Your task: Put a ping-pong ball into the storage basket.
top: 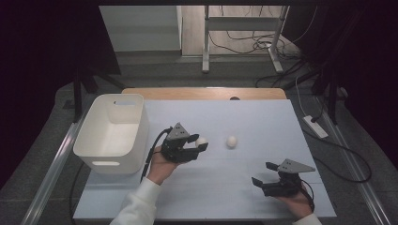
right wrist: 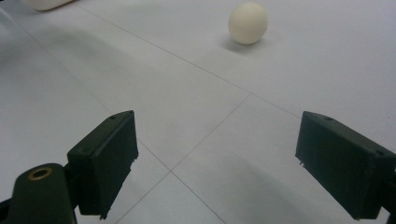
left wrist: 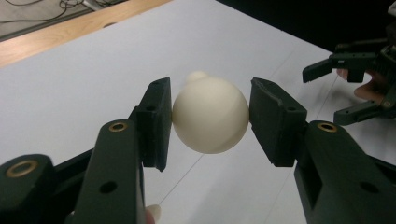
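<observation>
We see a white ball (left wrist: 210, 114) clamped in the left gripper (top: 199, 143) at table (top: 263, 117) centre, second ball (top: 231, 141) at its 3 o'clock, white bin (top: 112, 133) at 9, right gripper (top: 264, 174) wide apart, holding nothing, at 5

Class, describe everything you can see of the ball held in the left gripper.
The ball is small, round, cream-white and matte, with a smooth, unmarked surface. It sits between the left gripper's two black fingers, which press on its opposite sides. It is held right of the bin, with a second ball lying apart to its right.
</observation>
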